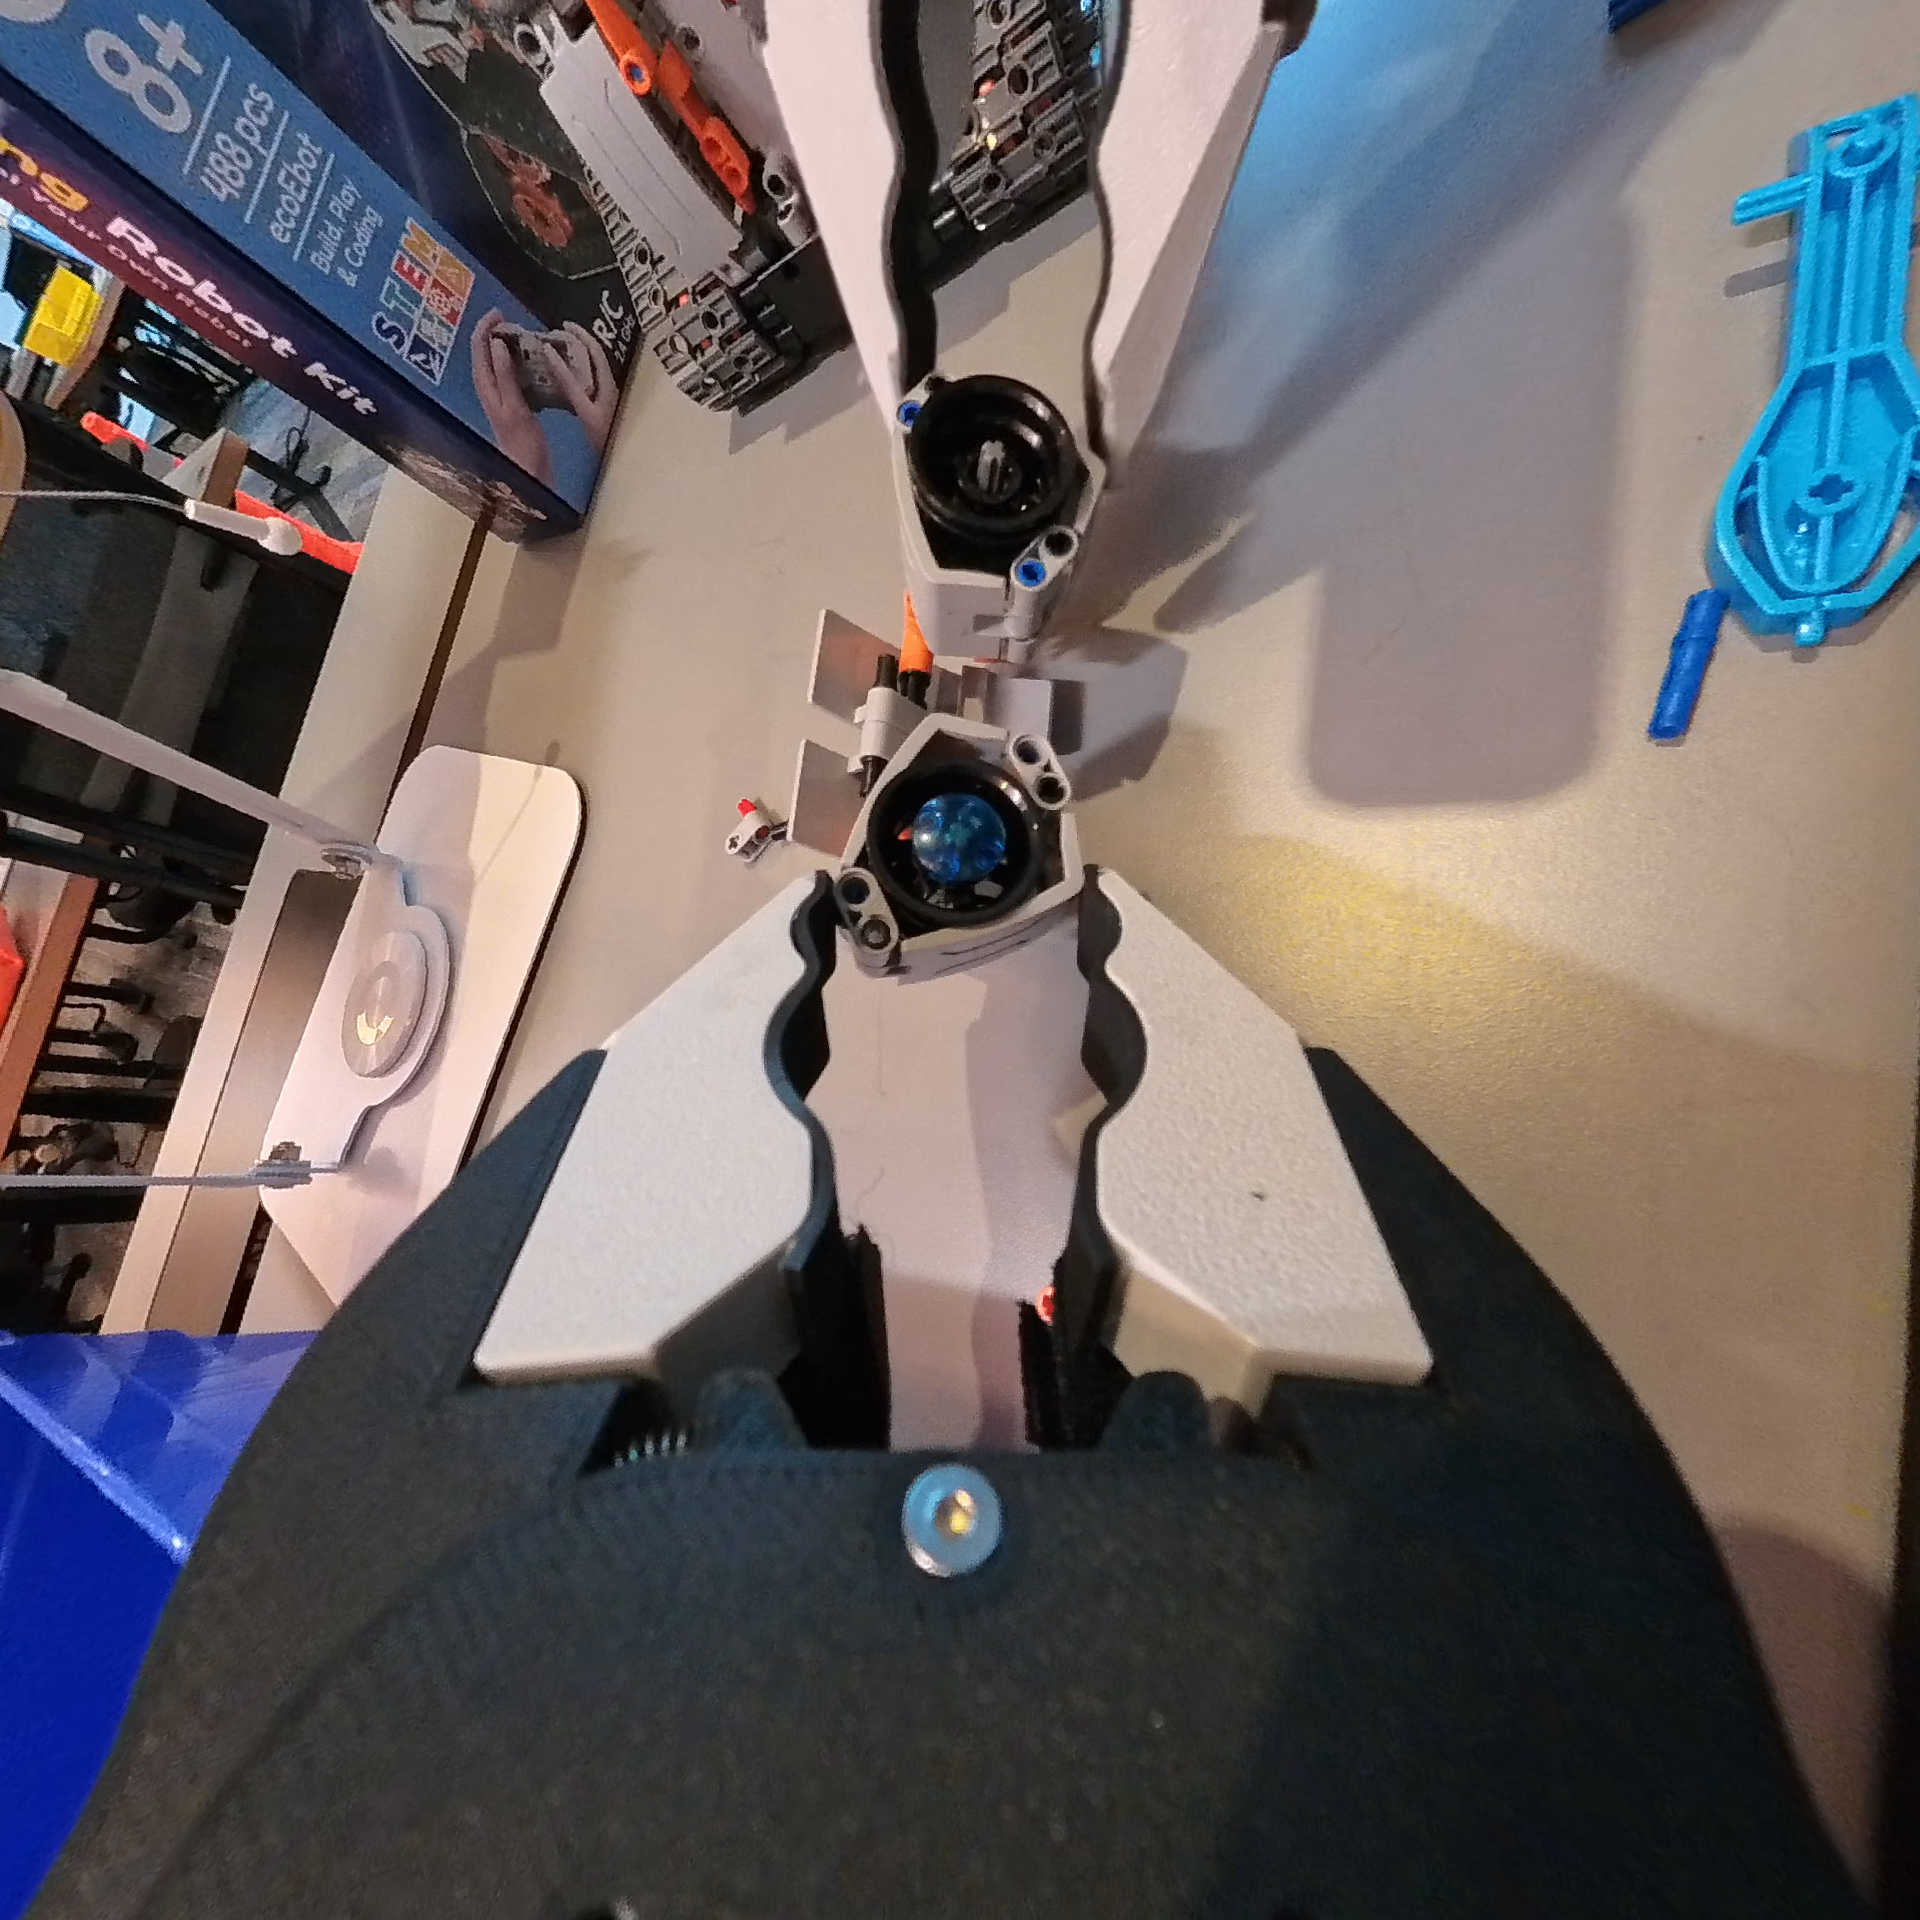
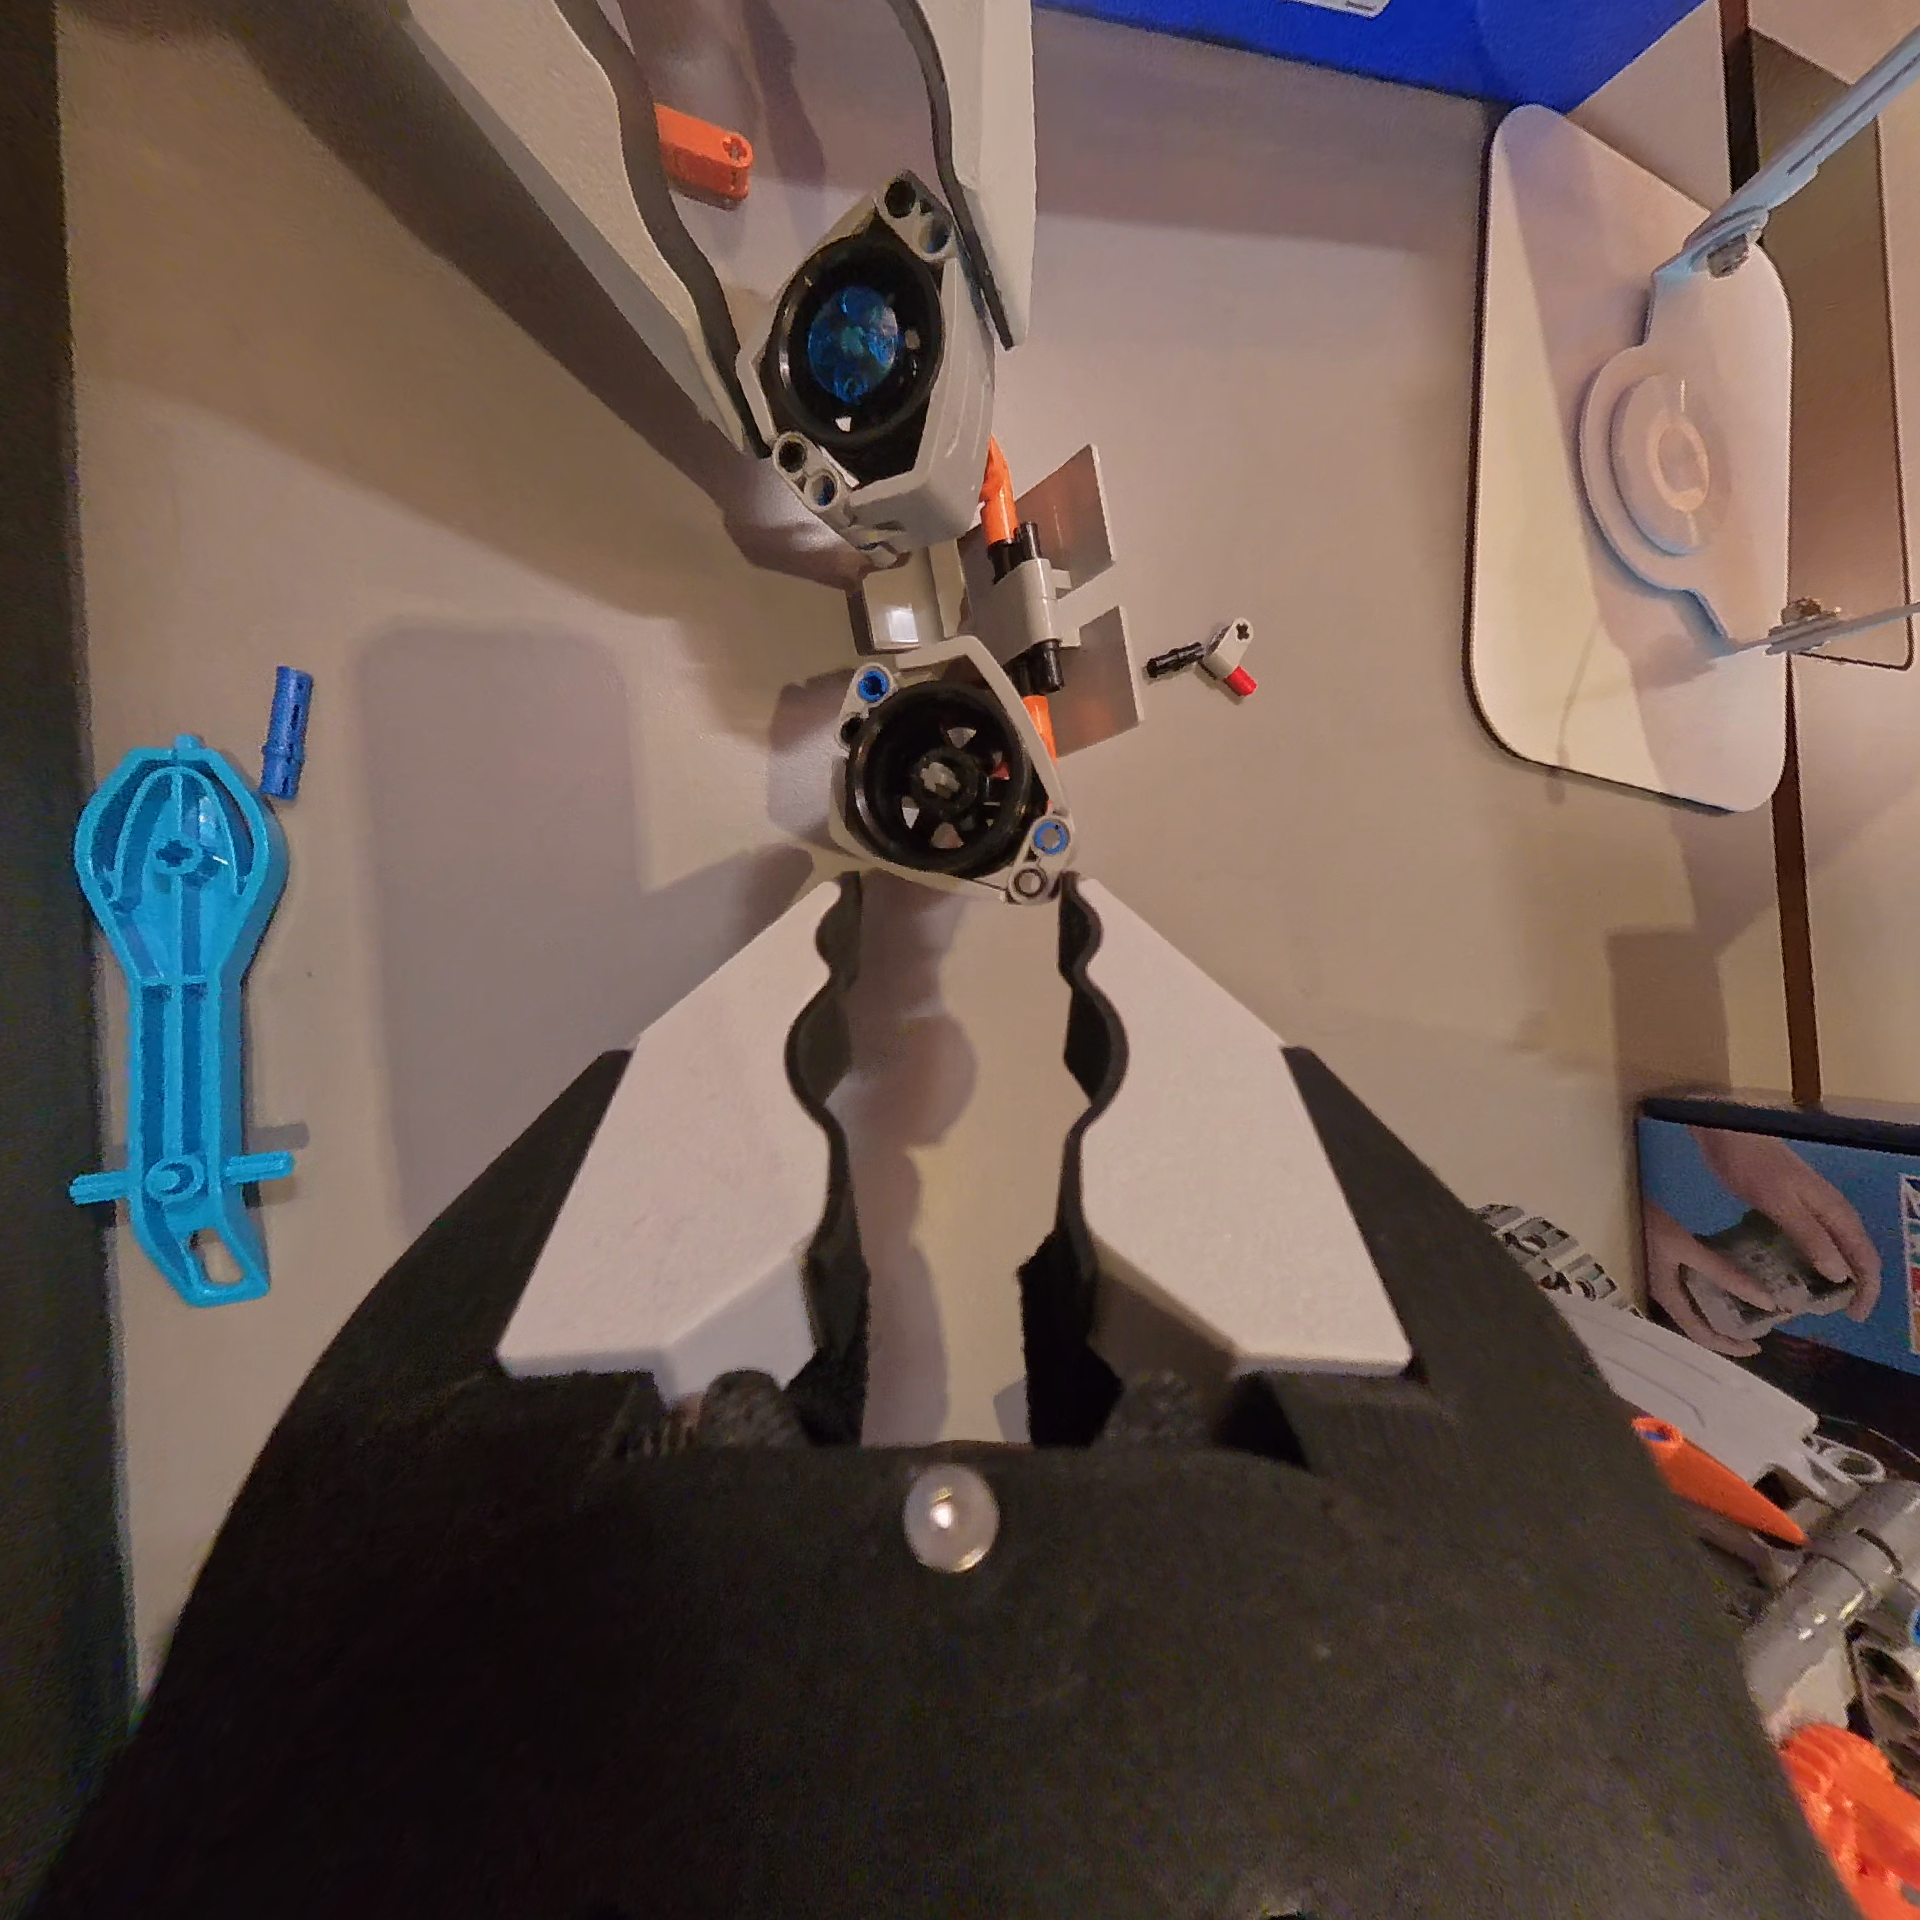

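Observation:
A building-brick assembly (image 1: pixel 914 686) spans between my two grippers, just above the beige table. It has two grey pods with black rings, joined by grey, orange and black parts with flat grey panels. My left gripper (image 1: pixel 951 904) is shut on the pod with a blue translucent dome (image 1: pixel 951 842). My right gripper (image 2: pixel 956 894) is shut at its tips on the pod with a black hub (image 2: pixel 945 790). In the left wrist view the right gripper (image 1: pixel 992 582) comes in from the top, facing mine. In the right wrist view the left gripper (image 2: pixel 873 384) holds the blue-domed pod (image 2: pixel 852 343).
A cyan plastic tool (image 1: pixel 1818 416) (image 2: pixel 177 1018) and a small blue pin (image 1: pixel 1688 665) (image 2: pixel 286 732) lie to one side. A small grey, red and black connector (image 1: pixel 753 826) (image 2: pixel 1210 660) lies near the assembly. A kit box (image 1: pixel 312 239), a tracked model (image 1: pixel 707 260), a white stand base (image 1: pixel 416 987) and a blue bin (image 1: pixel 104 1507) border the table. There is about 9 cm between the tips of the two grippers.

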A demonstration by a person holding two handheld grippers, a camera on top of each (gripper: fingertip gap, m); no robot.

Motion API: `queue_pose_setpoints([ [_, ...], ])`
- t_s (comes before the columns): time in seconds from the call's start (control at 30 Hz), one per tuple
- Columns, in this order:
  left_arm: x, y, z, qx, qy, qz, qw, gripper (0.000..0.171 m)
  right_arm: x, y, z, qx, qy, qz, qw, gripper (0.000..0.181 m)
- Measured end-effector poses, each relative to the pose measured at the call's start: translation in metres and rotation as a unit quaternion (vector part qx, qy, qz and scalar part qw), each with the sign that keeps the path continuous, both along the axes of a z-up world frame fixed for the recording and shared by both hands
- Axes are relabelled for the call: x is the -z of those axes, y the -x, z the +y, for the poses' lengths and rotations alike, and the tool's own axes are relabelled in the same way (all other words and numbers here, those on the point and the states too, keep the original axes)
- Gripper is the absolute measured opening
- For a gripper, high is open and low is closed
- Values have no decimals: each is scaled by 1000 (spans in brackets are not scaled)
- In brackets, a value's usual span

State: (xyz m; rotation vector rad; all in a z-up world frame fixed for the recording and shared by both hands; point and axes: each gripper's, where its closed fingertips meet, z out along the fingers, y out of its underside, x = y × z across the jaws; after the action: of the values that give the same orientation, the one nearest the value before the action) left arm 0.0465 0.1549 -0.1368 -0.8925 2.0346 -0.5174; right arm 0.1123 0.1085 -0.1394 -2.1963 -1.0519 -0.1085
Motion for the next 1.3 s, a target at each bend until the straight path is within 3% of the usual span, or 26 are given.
queue_pose_setpoints([
  [0.27, 1, -2, 0, -4, -17, 2, 1000, 44, -1, -3, 1, 0, -6, -4, 1000, 31],
  [0.4, 3, -3, -2, -10, -41, 6, 999, 45, -4, -6, -2, 0, 1, 0, 1000, 41],
  [0.6, 11, 4, -8, -9, -79, 28, 996, 46, -37, -31, -2, 35, -45, 13, 998, 43],
  [0.73, 17, 14, -20, 1, -56, 69, 996, 54, -55, -60, -5, 77, -73, 17, 994, 39],
  [0.87, -16, 10, -36, 27, -8, 51, 998, 52, -70, -89, -11, 113, -97, 27, 988, 36],
  [0.97, -50, -15, -39, 29, -3, 34, 999, 43, -79, -107, -15, 134, -112, 36, 984, 33],
  [1.03, -57, -42, -41, 24, 7, 55, 998, 42, -82, -116, -17, 142, -120, 43, 982, 30],
  [1.3, -4, -157, -55, 43, 52, 188, 980, 38, -88, -144, -21, 165, -148, 47, 974, 25],
])
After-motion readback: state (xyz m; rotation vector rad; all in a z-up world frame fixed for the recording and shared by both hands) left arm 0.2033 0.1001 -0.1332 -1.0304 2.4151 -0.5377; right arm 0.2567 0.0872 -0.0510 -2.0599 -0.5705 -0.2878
